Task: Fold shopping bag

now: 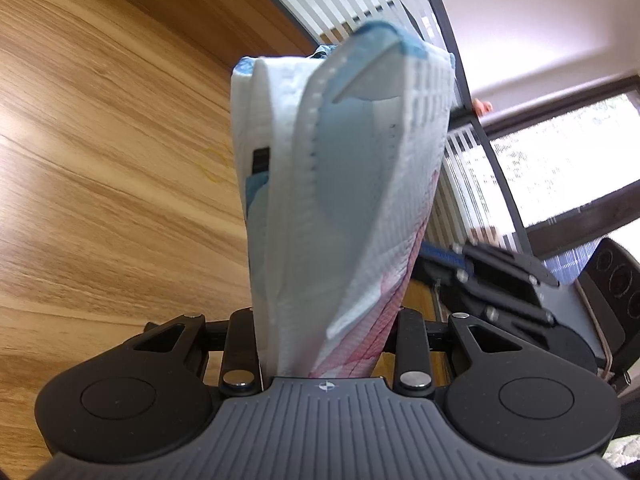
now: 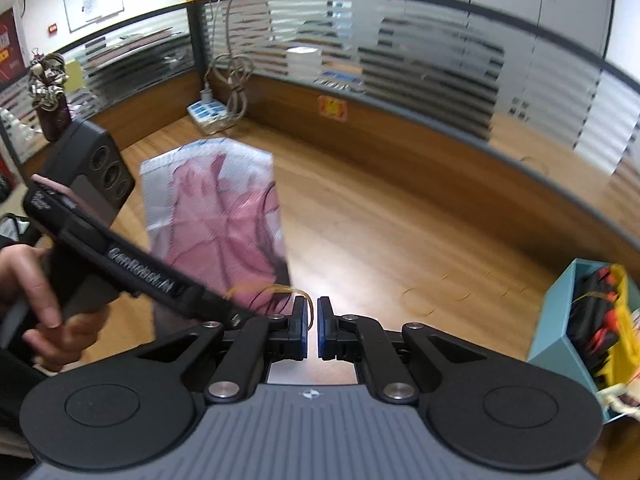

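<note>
The folded shopping bag [image 1: 340, 200], white and pale blue with a pink print, stands up from between the fingers of my left gripper [image 1: 326, 320], which is shut on its lower end. In the right wrist view the same bag [image 2: 224, 216] shows its pink side, held above the wooden desk [image 2: 400, 220]. A thin yellow rubber band [image 2: 280, 290] runs from the bag's lower end over one blue pad into the narrow slit of my right gripper [image 2: 313, 312], which is shut on it. A person's hand [image 2: 40, 292] holds the left gripper's handle.
Loose rubber bands [image 2: 416, 304] lie on the desk ahead of the right gripper. A teal box [image 2: 560, 320] with black, yellow and red items stands at the right. A power strip [image 2: 208, 114] with cables sits at the back by the striped glass partition [image 2: 400, 60].
</note>
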Available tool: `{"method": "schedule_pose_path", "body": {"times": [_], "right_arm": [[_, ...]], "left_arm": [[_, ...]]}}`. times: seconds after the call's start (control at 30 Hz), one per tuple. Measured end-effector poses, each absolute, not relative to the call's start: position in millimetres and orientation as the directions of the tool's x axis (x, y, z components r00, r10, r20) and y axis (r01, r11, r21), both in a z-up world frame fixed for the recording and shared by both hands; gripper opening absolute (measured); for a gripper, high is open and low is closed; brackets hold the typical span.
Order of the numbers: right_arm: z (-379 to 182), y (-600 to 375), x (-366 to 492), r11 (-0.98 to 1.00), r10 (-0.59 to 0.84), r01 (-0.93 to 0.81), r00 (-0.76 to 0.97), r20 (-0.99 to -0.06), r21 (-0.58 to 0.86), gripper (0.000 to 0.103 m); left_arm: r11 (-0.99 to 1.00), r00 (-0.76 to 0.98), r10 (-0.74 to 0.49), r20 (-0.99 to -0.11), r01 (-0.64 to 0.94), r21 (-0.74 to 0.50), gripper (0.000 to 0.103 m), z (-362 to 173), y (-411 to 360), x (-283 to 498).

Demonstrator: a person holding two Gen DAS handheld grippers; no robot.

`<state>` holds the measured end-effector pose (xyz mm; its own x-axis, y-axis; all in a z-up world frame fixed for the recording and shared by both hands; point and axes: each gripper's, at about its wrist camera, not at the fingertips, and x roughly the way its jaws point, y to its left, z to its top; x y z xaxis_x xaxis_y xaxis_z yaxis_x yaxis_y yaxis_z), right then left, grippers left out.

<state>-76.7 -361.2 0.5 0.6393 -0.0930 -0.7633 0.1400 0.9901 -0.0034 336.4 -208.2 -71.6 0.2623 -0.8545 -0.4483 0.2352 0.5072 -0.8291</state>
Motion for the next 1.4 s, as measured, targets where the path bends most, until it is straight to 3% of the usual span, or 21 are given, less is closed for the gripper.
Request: {"method": "schedule_pose_path", "body": {"times": [0.4,0.73,0.9,1.03,1.4], "right_arm": [[19.1,-355.4,-81.7,0.994,-0.107,0.08,0.741,-0.663,-0.071,0.006],[44.9,-378.2,-85.6,0.993,-0.116,0.109,0.765,-0.633,-0.051,0.009],[60.9,-401.0,-87.1,1.0,-0.014,0.025,0.768,-0.64,0.008,0.01],[70.1,-413.4,-89.2,0.998,0.043,-0.056,0.752,-0.658,0.001,0.021],[90.2,-431.4,-86.0,0.968,0.218,-0.248,0.738,-0.639,0.043,0.021]], "left_arm": [[0.469,0.11,-0.883,-0.457,0.264,-0.843,0.034,-75.9,-231.9,343.6],[0.408,-0.026,-0.861,-0.508,0.561,-0.72,0.033,-42.2,-269.7,320.0],[0.369,-0.084,-0.841,-0.535,0.633,-0.68,0.033,-35.2,-279.0,318.4],[0.35,-0.125,-0.818,-0.561,0.667,-0.658,0.033,-35.4,-282.5,314.1],[0.322,-0.171,-0.779,-0.603,0.716,-0.62,0.033,-38.4,-298.1,308.3]]}}
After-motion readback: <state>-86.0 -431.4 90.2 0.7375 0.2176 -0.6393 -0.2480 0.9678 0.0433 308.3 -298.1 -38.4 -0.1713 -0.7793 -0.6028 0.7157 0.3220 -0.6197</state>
